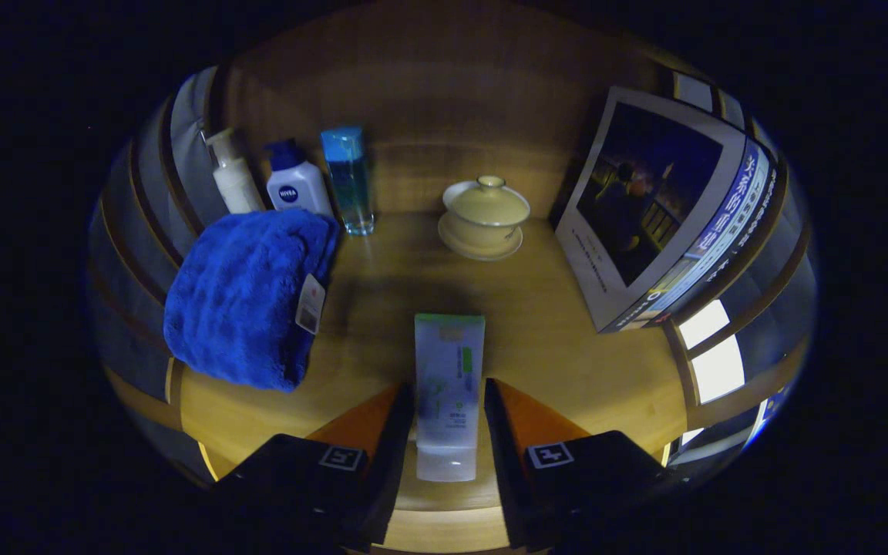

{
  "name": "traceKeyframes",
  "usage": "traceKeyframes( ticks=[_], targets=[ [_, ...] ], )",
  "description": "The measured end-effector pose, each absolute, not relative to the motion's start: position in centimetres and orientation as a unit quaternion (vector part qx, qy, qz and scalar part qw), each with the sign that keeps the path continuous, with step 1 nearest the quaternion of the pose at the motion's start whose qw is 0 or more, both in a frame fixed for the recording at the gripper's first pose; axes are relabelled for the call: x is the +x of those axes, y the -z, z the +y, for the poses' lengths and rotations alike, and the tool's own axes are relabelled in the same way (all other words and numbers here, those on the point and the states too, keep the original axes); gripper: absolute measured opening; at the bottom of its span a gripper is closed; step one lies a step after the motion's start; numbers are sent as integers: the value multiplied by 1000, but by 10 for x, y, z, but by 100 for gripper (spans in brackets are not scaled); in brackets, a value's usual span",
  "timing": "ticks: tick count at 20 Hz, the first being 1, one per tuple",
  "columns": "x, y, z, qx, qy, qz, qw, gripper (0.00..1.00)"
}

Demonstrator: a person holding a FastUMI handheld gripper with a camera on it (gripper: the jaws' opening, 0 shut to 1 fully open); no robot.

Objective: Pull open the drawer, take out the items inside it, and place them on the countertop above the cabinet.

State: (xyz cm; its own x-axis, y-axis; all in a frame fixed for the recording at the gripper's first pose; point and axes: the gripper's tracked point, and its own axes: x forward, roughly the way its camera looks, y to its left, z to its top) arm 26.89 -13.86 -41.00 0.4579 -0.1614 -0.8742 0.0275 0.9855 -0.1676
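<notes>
A white tube with a green end and a pale cap lies lengthwise between my two fingers, cap toward me. My gripper is shut on the tube, both black-and-orange fingers pressing its sides. The tube hangs just over the wooden countertop, near its front edge. A folded blue towel with a tag rests on the countertop, ahead and to the left of the fingers.
Along the back wall stand a white pump bottle, a white bottle with a blue cap and a clear blue bottle. A cream lidded cup on a saucer sits beyond the tube. A large picture board leans at the right.
</notes>
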Motion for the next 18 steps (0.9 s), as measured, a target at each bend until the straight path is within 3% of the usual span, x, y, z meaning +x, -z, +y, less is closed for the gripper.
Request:
traceKeyframes(
  ticks=[4,18],
  targets=[
    [254,385,-133,-59,45,470,880,99],
    [102,243,-103,-48,24,247,968,99]
  ],
)
